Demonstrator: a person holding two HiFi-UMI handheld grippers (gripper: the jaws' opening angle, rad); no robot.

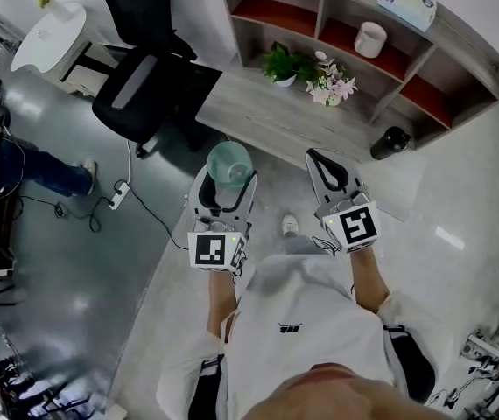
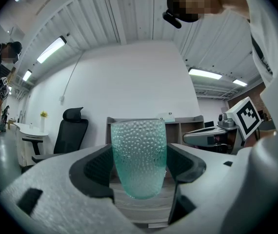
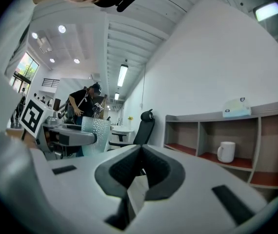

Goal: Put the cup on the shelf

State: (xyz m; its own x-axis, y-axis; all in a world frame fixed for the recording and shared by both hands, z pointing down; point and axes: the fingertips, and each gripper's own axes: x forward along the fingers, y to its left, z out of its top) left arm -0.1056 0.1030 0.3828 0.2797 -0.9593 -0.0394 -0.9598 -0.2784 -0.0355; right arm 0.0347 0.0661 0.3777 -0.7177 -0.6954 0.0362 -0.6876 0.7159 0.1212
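A teal dimpled glass cup [image 1: 229, 164] stands upright between the jaws of my left gripper [image 1: 230, 180], which is shut on it. The left gripper view shows the cup [image 2: 139, 157] filling the gap of that gripper [image 2: 139, 165], with the wooden shelf behind it. The shelf unit [image 1: 271, 116] lies ahead, with red-floored compartments [image 1: 276, 14]. My right gripper [image 1: 322, 163] hovers beside the left one, its jaws shut with nothing in them [image 3: 140, 150]. From the right gripper view the cup [image 3: 95, 129] shows at the left and the shelf [image 3: 202, 130] at the right.
A white mug [image 1: 370, 39] sits in a shelf compartment and a tissue box [image 1: 406, 1] on top. A green plant [image 1: 280, 64] and pink flowers [image 1: 330, 84] stand on the low ledge. A black cup [image 1: 390, 143] is right, a black office chair [image 1: 144, 86] left.
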